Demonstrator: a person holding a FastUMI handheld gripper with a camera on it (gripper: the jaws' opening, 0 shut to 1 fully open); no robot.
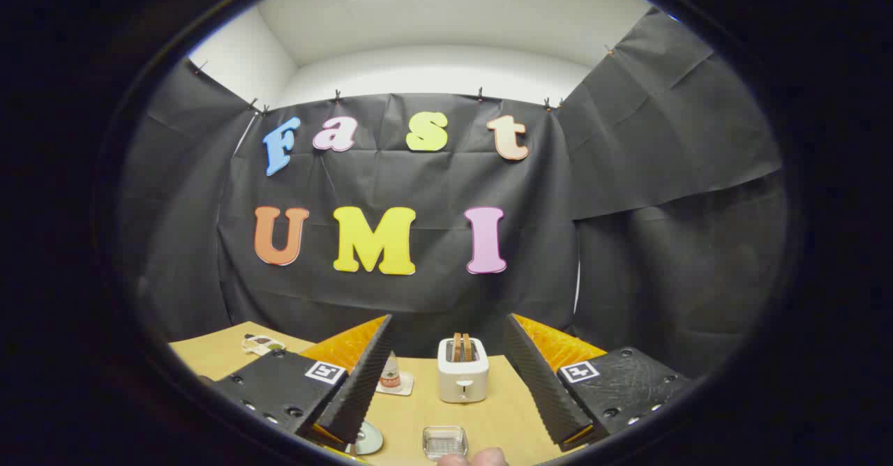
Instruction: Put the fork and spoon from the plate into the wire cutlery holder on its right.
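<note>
Black-fingered tool (446, 375) level, fingers spread wide, toaster (462, 370) beyond.

We see a white toaster (462, 370) with two bread slices (458, 347) upright on the wooden table (418, 407), a small bottle (391, 374) beside it

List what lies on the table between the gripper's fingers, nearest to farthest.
With the gripper open and holding nothing: a person's fingertips → a small clear dish → a white toaster with two slices in its slots.
</note>
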